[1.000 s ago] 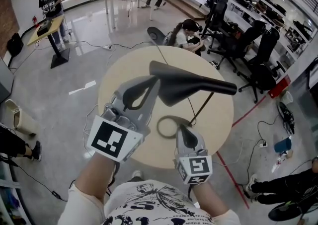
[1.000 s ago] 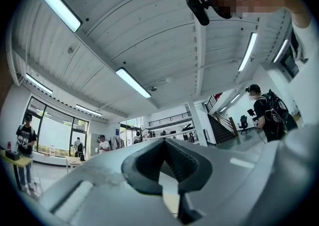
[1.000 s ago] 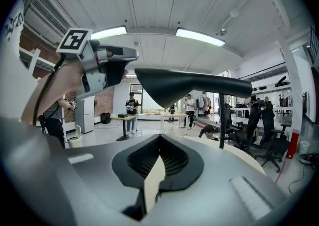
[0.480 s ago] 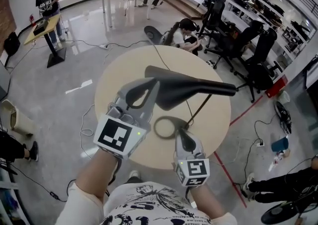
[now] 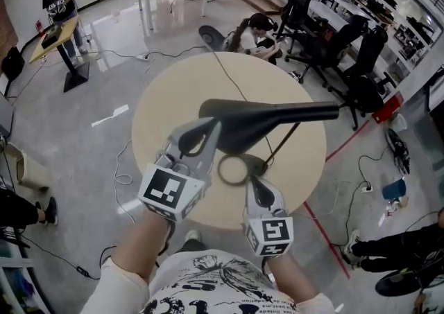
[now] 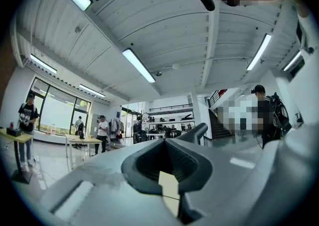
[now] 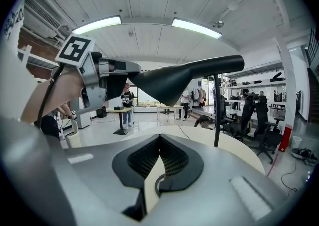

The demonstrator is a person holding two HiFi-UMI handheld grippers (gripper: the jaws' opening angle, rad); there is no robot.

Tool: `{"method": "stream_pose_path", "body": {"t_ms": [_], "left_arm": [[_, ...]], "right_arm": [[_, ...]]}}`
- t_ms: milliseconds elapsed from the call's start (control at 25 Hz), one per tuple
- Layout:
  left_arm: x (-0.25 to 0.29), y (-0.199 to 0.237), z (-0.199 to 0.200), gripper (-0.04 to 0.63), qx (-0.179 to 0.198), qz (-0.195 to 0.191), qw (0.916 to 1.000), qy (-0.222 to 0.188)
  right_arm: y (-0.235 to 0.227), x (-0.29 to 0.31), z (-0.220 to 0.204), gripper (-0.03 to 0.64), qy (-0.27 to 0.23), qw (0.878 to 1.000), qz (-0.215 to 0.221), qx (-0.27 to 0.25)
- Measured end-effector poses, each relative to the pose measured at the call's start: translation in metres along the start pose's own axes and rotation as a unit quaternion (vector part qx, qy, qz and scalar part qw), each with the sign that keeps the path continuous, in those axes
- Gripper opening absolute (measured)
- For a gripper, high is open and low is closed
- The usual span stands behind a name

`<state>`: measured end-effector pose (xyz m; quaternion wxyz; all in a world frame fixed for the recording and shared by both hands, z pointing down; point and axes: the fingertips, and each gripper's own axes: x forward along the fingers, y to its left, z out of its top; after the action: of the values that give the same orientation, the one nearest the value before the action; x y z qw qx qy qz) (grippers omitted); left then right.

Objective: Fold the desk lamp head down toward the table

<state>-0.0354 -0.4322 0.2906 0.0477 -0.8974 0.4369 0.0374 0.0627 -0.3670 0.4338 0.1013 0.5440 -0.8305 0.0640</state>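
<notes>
A black desk lamp stands on the round beige table (image 5: 166, 91). Its long lamp head (image 5: 267, 117) lies about level above a thin slanted arm (image 5: 283, 143) and a ring-shaped base (image 5: 233, 169). My left gripper (image 5: 208, 125) is raised and shut on the wide left end of the head. The right gripper view shows that same left gripper (image 7: 107, 83) against the lamp head (image 7: 184, 75). My right gripper (image 5: 252, 181) is shut with only a slit between its jaws. Its tips are low, at the right edge of the ring base.
The table's near edge runs just in front of both grippers. A thin cable (image 5: 232, 80) crosses the tabletop to the far edge. Office chairs (image 5: 326, 49), a person crouched on the floor (image 5: 253, 32) and other tables stand beyond.
The lamp head has swung from a slant to about level: its wide left end came down with my left gripper and its far tip rose. The right gripper stayed by the base.
</notes>
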Motion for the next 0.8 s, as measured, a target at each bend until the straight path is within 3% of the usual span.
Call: {"method": "stream_pose_path", "body": {"t_ms": [320, 800], "left_arm": [[0.002, -0.006, -0.037, 0.006, -0.034, -0.014, 0.9988, 0.033], [0.009, -0.025, -0.092, 0.006, -0.045, -0.032, 0.9967, 0.06]], "right_arm": [[0.005, -0.004, -0.01, 0.008, 0.011, 1.0, -0.009, 0.021], [-0.003, -0.017, -0.013, 0.008, 0.011, 0.999, -0.041, 0.025]]}}
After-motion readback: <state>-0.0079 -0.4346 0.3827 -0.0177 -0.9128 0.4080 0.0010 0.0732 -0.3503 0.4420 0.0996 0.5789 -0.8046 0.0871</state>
